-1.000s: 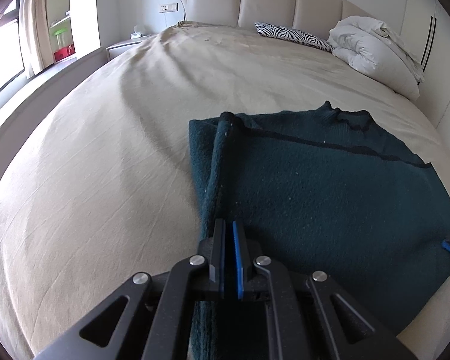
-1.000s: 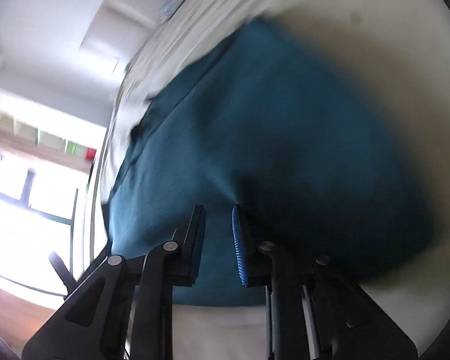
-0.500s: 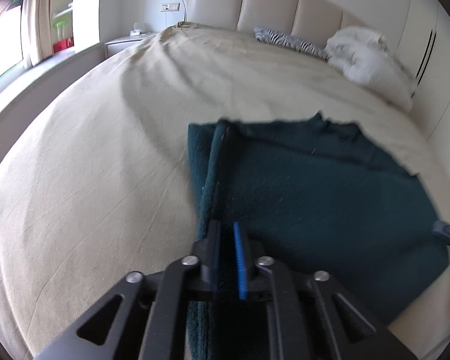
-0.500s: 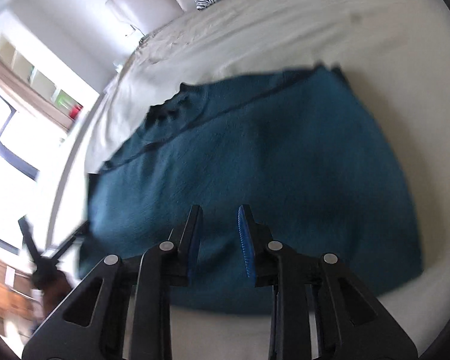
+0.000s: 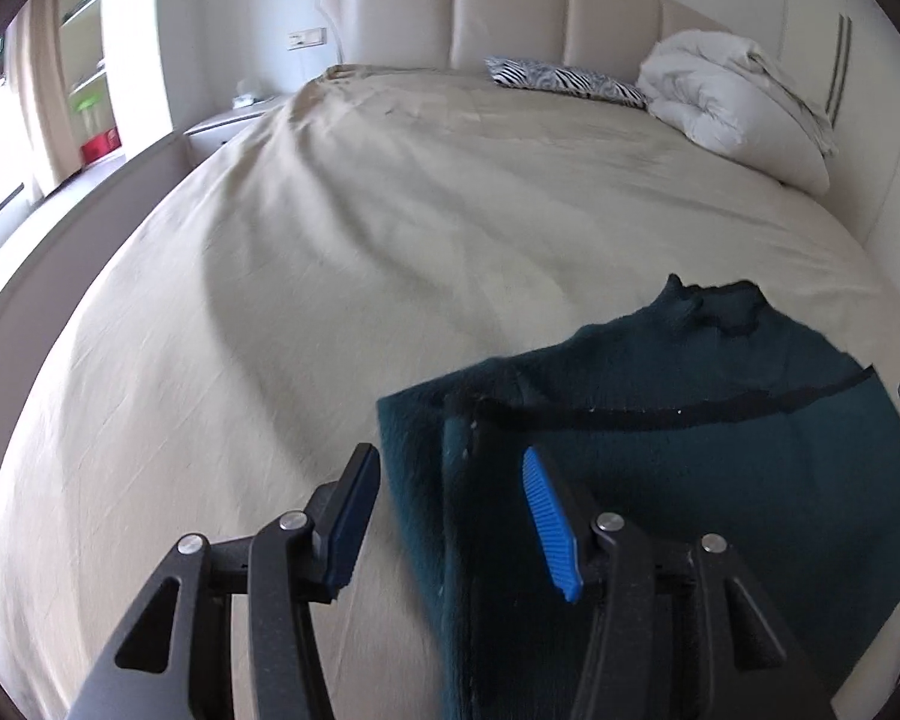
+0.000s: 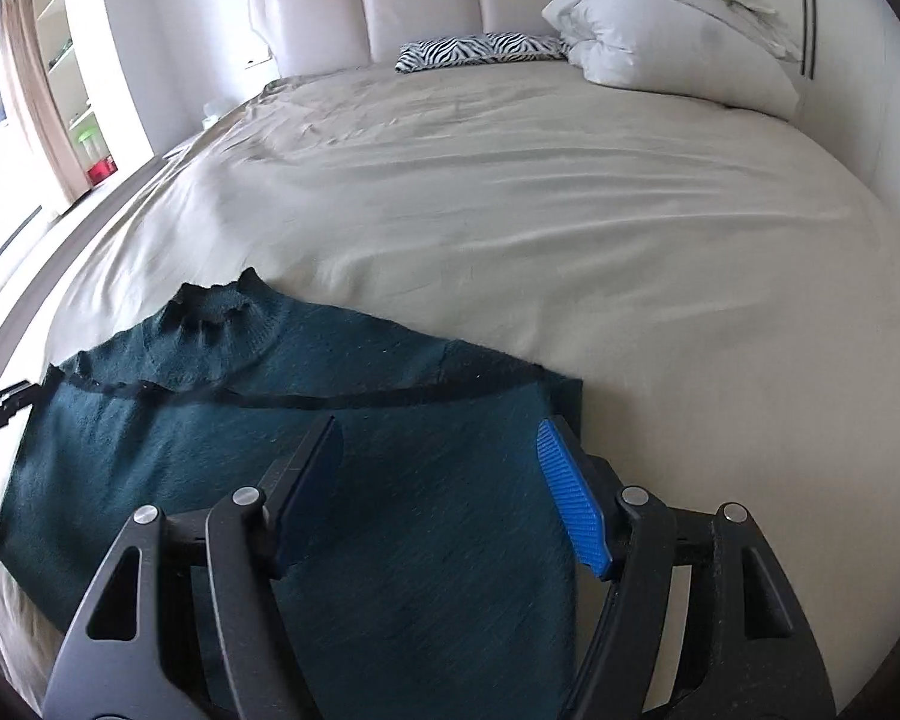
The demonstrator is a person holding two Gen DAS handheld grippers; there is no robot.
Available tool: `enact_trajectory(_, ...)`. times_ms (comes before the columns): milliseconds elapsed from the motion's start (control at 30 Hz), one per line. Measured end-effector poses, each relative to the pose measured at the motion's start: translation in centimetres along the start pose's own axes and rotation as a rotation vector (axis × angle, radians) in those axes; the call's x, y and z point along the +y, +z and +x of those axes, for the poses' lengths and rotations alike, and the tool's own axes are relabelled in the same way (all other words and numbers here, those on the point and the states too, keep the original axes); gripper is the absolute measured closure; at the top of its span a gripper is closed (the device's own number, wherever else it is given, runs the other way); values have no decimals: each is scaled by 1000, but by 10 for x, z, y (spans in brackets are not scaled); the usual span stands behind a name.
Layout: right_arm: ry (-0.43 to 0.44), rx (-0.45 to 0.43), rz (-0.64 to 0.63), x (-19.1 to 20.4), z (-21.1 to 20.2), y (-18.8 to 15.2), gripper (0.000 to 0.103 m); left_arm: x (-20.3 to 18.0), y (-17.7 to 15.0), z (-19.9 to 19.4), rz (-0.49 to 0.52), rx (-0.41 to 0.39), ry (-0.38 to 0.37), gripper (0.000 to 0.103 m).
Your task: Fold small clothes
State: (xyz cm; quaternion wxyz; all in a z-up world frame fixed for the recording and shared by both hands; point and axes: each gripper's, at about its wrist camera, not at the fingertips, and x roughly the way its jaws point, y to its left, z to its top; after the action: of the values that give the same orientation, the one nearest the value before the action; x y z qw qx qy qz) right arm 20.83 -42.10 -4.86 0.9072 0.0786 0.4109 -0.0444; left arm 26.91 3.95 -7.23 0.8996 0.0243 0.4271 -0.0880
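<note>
Left wrist view: left gripper (image 5: 450, 516) (jaws apart, just opening) above dark green sweater's (image 5: 720, 480) folded left edge

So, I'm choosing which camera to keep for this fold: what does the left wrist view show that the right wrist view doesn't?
Left only: the dark teal knitted sweater's folded left edge, lying under the open left gripper. Right only: the sweater's right edge on the beige bed sheet, under the open right gripper. Both grippers have just been opening, with nothing between the pads. Both show the collar, zebra-print pillow and white duvet.
</note>
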Motion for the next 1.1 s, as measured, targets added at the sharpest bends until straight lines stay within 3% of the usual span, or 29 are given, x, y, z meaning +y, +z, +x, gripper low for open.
enact_trajectory(233,-39,64,-25,-13,23,-6,38,-8,5,24,57,73,15,62)
enact_trajectory(300,-49,75,-9,-16,30,-8,38,-12,6,25,77,79,1,79)
enact_trajectory(400,-30,68,-5,-17,29,-8,38,-20,5,24,119,77,4,95)
enact_trajectory(467,9,46,-58,-6,22,-3,38,-21,4,23,127,72,5,96)
enact_trajectory(567,-5,45,-127,9,18,7,38,-19,4,19,121,52,7,96)
enact_trajectory(700,-10,55,-45,-10,20,17,39,-17,4,4,112,-5,13,96)
enact_trajectory(767,-73,81,-64,-15,26,13,44,-17,4,-5,110,-37,15,96)
enact_trajectory(800,-86,100,-69,-17,31,10,52,-18,4,-8,109,-49,17,96)
enact_trajectory(833,-83,114,-70,-19,34,8,60,-19,3,-11,110,-63,19,96)
enact_trajectory(1100,-31,117,-29,-32,46,-2,86,-22,-2,-28,114,-137,16,96)
